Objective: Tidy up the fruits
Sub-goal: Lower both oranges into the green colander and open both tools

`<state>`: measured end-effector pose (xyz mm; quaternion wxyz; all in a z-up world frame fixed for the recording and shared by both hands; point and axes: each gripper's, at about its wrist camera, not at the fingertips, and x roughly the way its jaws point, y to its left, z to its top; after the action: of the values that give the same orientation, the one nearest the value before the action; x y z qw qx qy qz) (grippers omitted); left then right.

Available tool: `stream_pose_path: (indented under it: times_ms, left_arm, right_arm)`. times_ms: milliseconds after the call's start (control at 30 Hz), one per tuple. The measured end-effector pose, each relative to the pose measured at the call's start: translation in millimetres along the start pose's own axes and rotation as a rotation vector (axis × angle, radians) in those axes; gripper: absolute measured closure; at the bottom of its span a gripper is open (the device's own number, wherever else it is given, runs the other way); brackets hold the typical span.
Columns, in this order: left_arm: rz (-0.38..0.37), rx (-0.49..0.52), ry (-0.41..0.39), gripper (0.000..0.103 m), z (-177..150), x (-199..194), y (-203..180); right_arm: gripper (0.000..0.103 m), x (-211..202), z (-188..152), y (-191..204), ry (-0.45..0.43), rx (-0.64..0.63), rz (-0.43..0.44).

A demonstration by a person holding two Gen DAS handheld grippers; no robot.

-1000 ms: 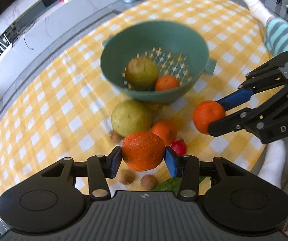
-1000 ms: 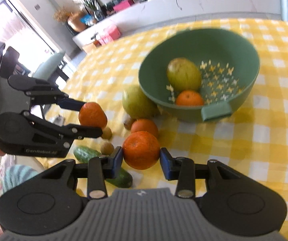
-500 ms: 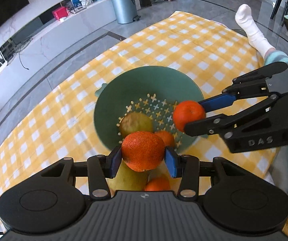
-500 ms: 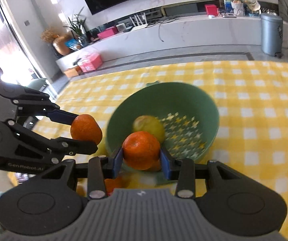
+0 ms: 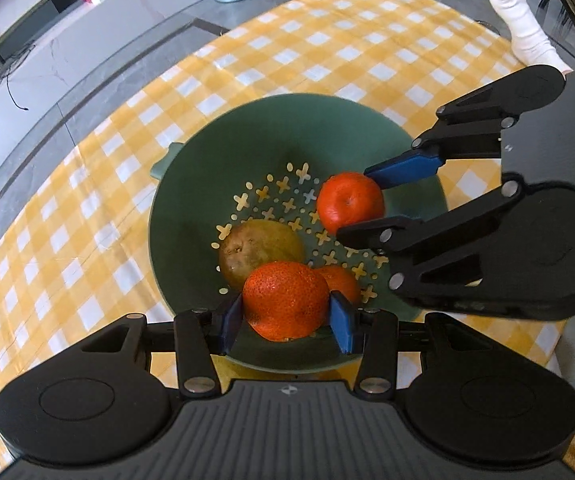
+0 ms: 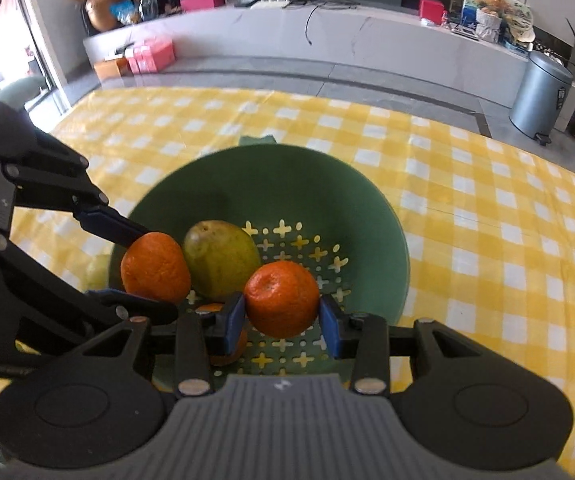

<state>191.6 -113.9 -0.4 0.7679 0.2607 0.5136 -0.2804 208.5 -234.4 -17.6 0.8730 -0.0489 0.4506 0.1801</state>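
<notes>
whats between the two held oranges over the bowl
The pear, lying in the green colander, sits between the left gripper's orange and the right gripper's orange in the right wrist view.

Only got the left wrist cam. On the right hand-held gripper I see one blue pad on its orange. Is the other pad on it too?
Observer: Yes. In the right wrist view, the right hand-held gripper has a blue pad pressed on each side of its orange.
Operator: What's under that orange?
Observer: Bare perforated floor of the green colander, with no fruit directly below it.
Operator: Any fruit outside the colander?
Observer: One pale green fruit shows on the checked cloth, just past the colander's left wall. It's blurred, so I can't tell what kind it is.
</notes>
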Motion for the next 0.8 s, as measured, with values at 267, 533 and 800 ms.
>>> stream_pose_path:
  times_ms: [267,533,800]
  left_arm:
    - [-0.033,0.003,0.038,0.050,-1,17,9]
    - [-0.046,0.023,0.082,0.045,-2,23,11]
    - [-0.044,0.007,0.065,0.032,-4,23,10]
  right_arm:
    - [0.066,14,1,9,0.033,-0.067,-0.029]
    - [0.065,21,-1,12,0.056,-0.086,-0.019]
    - [0.064,24,-4,11,0.070,-0.080,-0.019]
